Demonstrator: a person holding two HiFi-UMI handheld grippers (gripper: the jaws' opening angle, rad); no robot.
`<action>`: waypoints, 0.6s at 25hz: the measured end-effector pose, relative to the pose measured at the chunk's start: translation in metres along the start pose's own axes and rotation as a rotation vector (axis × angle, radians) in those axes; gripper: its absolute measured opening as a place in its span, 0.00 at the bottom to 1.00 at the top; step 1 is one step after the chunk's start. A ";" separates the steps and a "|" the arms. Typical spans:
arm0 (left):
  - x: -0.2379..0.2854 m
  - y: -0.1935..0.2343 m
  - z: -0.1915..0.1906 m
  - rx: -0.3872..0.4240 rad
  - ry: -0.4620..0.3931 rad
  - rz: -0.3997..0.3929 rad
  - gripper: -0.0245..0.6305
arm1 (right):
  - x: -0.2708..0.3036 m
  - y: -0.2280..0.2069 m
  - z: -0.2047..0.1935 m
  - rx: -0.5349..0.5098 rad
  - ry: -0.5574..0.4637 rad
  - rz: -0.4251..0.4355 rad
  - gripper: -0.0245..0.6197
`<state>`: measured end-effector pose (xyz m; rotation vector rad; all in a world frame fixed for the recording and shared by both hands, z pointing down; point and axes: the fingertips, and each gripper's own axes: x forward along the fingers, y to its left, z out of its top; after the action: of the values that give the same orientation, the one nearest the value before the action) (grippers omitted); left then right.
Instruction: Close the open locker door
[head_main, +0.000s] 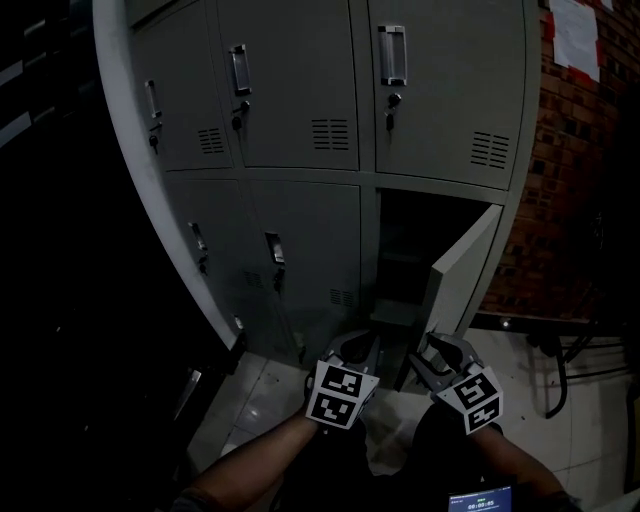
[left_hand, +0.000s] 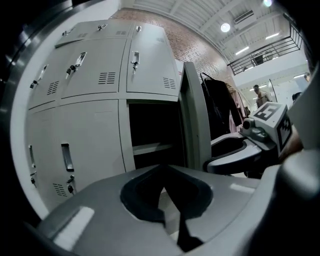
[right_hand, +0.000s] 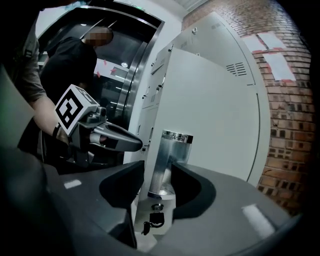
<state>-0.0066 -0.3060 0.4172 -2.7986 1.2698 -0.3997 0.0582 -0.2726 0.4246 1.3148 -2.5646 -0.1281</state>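
Observation:
The grey locker bank (head_main: 300, 90) has one open door (head_main: 465, 270), at the bottom right, swung out toward me. Its dark compartment (head_main: 405, 255) shows behind it. My right gripper (head_main: 442, 352) is at the door's lower free edge. In the right gripper view it (right_hand: 159, 167) is open on the door's outer face, with the shiny metal handle (right_hand: 170, 155) framed between its jaws and a gap showing on the left side. A keyed lock (right_hand: 156, 218) sits below the handle. My left gripper (head_main: 357, 347) hovers low before the compartment, and its jaw tips (left_hand: 164, 169) meet with nothing held.
The other locker doors (head_main: 290, 90) are closed. A brick wall (head_main: 575, 200) stands right of the lockers, with a dark frame and cables (head_main: 560, 370) on the tiled floor (head_main: 590, 440). Dark garments (left_hand: 217, 110) hang beyond the open door. A person (left_hand: 257, 95) stands far off.

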 end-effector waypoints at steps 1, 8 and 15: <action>0.000 0.007 0.000 -0.002 -0.002 0.012 0.04 | 0.009 0.000 0.002 -0.001 0.002 -0.004 0.32; 0.005 0.052 -0.003 -0.002 0.000 0.076 0.04 | 0.065 -0.004 0.012 -0.036 0.024 -0.034 0.26; 0.019 0.083 -0.005 -0.011 -0.003 0.118 0.04 | 0.109 -0.018 0.015 -0.050 0.042 -0.069 0.25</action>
<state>-0.0568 -0.3754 0.4145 -2.7149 1.4314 -0.3824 0.0077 -0.3720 0.4269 1.3729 -2.4657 -0.1746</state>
